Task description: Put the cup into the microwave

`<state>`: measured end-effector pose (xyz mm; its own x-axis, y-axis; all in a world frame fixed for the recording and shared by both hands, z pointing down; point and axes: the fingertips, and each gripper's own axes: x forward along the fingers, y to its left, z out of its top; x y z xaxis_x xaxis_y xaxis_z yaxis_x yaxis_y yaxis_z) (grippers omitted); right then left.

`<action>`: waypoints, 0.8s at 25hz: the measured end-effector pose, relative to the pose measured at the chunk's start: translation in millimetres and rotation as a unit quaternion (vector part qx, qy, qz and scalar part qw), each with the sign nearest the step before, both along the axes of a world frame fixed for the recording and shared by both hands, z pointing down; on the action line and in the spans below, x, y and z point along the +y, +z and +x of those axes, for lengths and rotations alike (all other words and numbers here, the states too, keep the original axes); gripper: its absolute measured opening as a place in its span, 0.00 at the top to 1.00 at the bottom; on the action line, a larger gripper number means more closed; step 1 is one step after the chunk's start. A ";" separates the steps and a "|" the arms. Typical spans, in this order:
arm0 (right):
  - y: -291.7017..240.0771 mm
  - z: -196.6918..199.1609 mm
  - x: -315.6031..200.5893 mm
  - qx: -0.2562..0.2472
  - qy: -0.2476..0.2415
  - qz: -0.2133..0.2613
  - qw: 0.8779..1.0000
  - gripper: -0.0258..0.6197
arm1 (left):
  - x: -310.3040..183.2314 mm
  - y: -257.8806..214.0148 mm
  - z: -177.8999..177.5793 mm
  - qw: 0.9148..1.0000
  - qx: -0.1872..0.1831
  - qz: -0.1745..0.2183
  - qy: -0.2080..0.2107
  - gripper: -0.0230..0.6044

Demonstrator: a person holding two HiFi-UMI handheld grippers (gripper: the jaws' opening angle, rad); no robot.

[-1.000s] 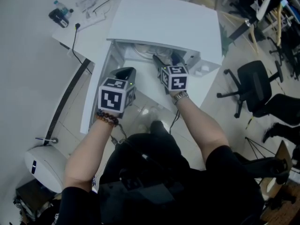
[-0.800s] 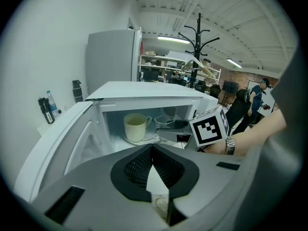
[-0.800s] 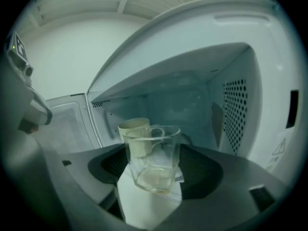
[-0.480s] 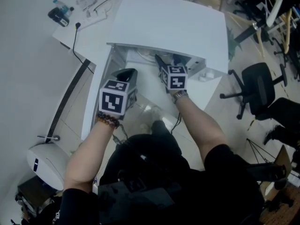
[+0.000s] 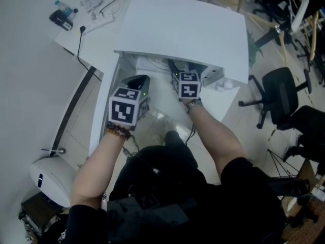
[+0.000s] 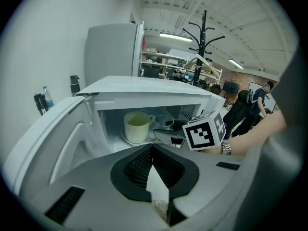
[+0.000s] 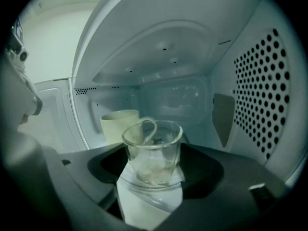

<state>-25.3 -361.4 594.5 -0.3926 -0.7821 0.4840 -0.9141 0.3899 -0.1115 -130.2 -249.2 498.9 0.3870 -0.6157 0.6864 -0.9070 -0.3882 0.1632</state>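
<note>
- Right gripper: jaws spread wide and clamped on the lower body of the glass cup. Cup is upright, handle looks to be on the far side.
- The cup is already inside the microwave, about mid-cavity. Can't tell whether its base is on the floor yet.
- Step in hand, as I read it: set it down and release.
- Lower it straight until the base sits flat, then open the jaws with no drag. The glass is likely slick, so no twisting and no sideways shove.
- Back the gripper out along the line it points. The roof is low, so don't lift much on the way out.
- In the way: a cream mug sits just left of the cup and a bit farther in, near but apart. Drift left and they clink. The right side has more room before the perforated wall.
- Left gripper: jaws together, nothing in them. It hangs outside the opening, near the open door.
- It's probably wanted for shutting the door afterwards. Until then, keep it off the right arm's exit path.
- Around: the microwave sits on a white table. A cable and a bottle lie at the table's far left, and an office chair stands off to the right. None of them interfere.
</note>
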 end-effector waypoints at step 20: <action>3.4 -0.8 0.2 0.008 0.003 -0.008 1.000 0.38 | -0.3 4.7 -1.0 1.000 0.003 -0.005 0.002 0.96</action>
